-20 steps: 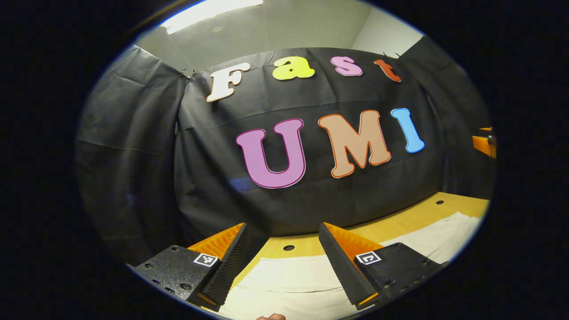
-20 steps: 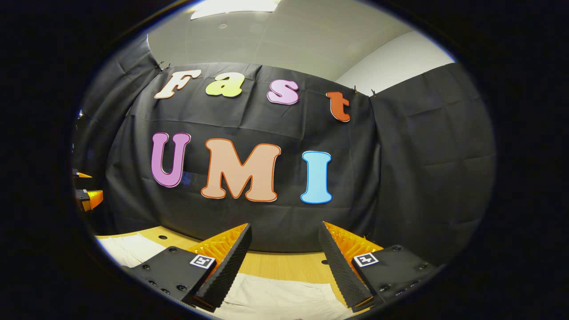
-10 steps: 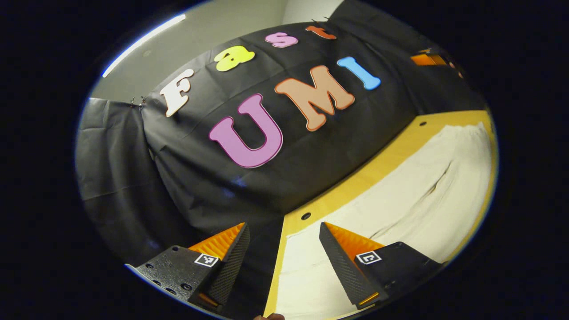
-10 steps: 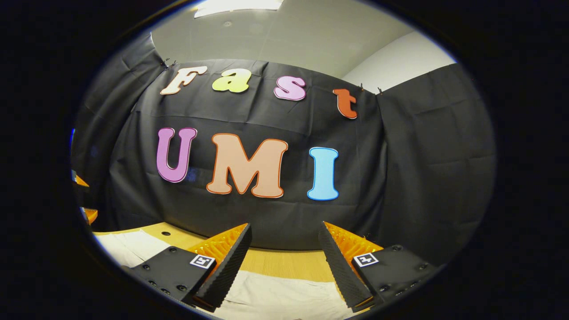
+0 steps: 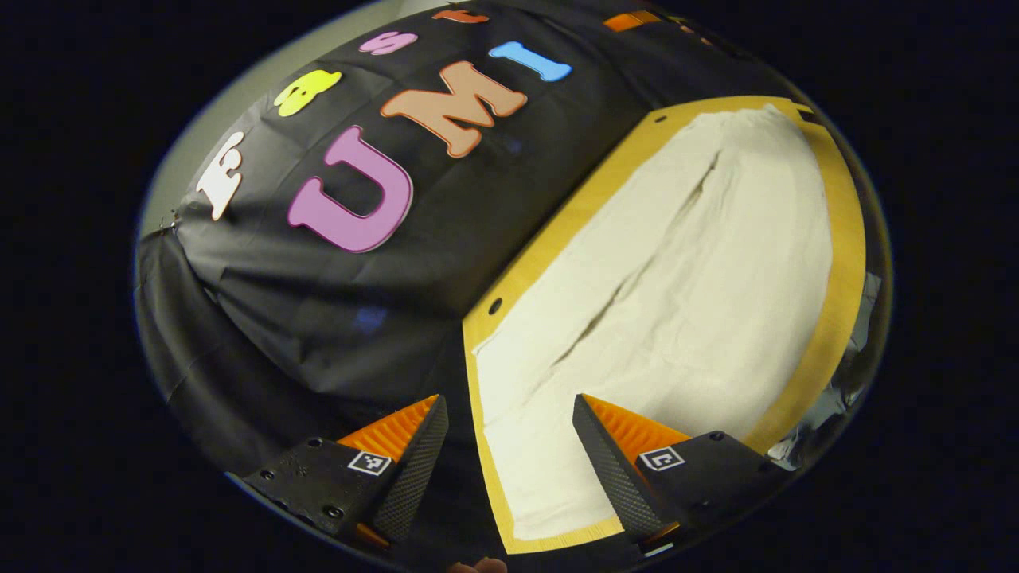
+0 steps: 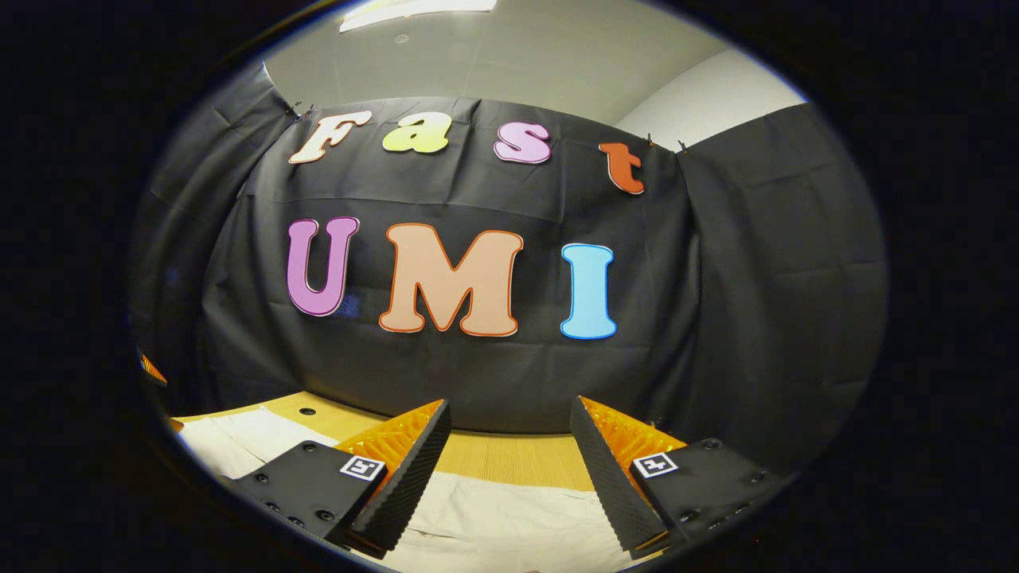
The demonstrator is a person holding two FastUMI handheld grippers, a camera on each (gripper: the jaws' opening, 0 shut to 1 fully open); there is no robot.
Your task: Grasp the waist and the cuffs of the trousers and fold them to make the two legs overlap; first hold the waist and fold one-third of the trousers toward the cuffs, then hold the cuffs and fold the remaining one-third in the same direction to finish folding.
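Where writing might be sought, we find only small square black-and-white coded markers, one on each finger mount [image 5: 370,463] of both grippers; we read no brand or label on the trousers, though fisheye blur may conceal fine print.

Left gripper view: the left gripper [image 5: 509,446] is tilted and hangs above the table's near left corner, its fingers [image 5: 609,469] set wide apart with nothing between them. We see the cream trousers [image 5: 677,278] spread flat on the yellow wooden table [image 5: 844,263], both legs side by side with a dark crease running between them, the garment reaching from the near left end toward the far right end. Bare table shows as a rim around the cloth, with small round holes [image 5: 495,305] along the far edge. Another gripper's tip [image 5: 629,20] appears at the top edge, far off. A fingertip of the person [image 5: 478,566] shows at the bottom edge.

Right gripper view: the right gripper [image 6: 509,454] points level toward the booth's black cloth wall [image 6: 756,278], fingers [image 6: 613,477] likewise wide and holding nothing. Beneath them we see a near strip of the trousers [image 6: 493,517] lying on the table [image 6: 509,458], a second pale portion at left, and the white ceiling [image 6: 517,64] above the wall.
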